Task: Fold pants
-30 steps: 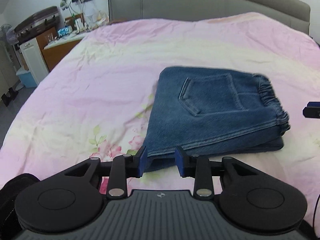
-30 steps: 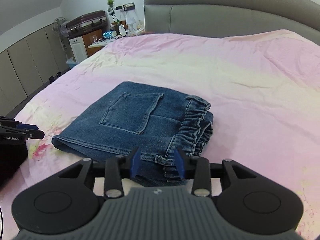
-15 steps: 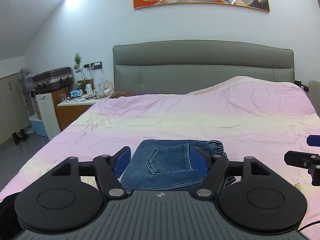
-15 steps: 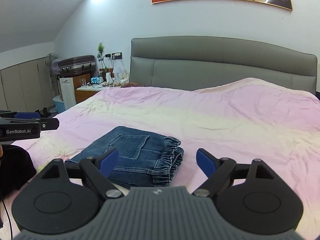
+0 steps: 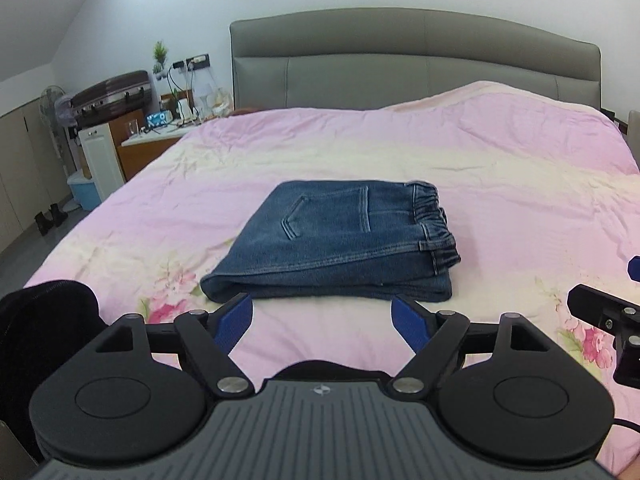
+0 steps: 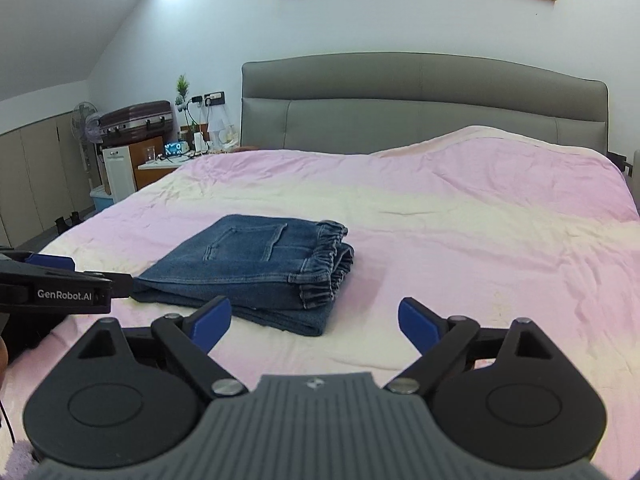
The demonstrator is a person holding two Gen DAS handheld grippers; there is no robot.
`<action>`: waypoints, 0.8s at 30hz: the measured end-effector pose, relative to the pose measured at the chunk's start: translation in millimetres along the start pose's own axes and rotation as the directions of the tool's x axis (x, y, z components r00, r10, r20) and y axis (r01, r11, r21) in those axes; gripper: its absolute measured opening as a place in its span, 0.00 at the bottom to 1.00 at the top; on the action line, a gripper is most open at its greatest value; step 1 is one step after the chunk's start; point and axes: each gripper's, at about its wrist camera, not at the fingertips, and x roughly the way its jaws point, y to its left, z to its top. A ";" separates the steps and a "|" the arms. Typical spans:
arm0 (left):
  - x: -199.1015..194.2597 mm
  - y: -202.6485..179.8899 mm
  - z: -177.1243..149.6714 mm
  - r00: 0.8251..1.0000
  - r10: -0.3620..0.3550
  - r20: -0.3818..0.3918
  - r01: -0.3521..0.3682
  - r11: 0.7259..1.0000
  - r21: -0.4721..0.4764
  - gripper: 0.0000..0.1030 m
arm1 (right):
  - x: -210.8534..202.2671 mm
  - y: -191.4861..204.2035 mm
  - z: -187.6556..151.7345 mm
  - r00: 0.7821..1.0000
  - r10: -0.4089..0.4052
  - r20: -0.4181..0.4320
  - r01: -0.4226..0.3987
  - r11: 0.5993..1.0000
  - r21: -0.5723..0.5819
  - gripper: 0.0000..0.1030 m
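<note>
Pants (image 5: 336,240) lie folded in a compact stack mid-bed (image 5: 500,168), waistband to the right. Fold looks complete; best to back off level without snagging the near hem. Left gripper (image 5: 322,320) and right gripper (image 6: 316,322) both just opened wide, empty, pitched down, near side of stack

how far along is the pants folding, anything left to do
Done: the jeans lie in a compact folded stack on the pink bedspread, pocket side up. In hand: nothing; the left gripper and right gripper have just been opening and are empty, short of the stack. Nothing obvious is left.
</note>
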 end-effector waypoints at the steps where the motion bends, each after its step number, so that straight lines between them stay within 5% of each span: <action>1: 0.8 -1.7 -3.3 1.000 0.004 -0.008 -0.004 1.000 0.005 0.90 | 1.2 -0.5 -3.8 1.000 -0.004 -0.008 0.004 1.000 -0.003 0.84; 24: 3.5 -17.5 -12.4 0.999 0.005 -0.041 -0.003 0.998 0.064 0.90 | 4.6 -6.0 -10.0 1.000 0.008 -0.013 -0.008 1.000 0.016 0.87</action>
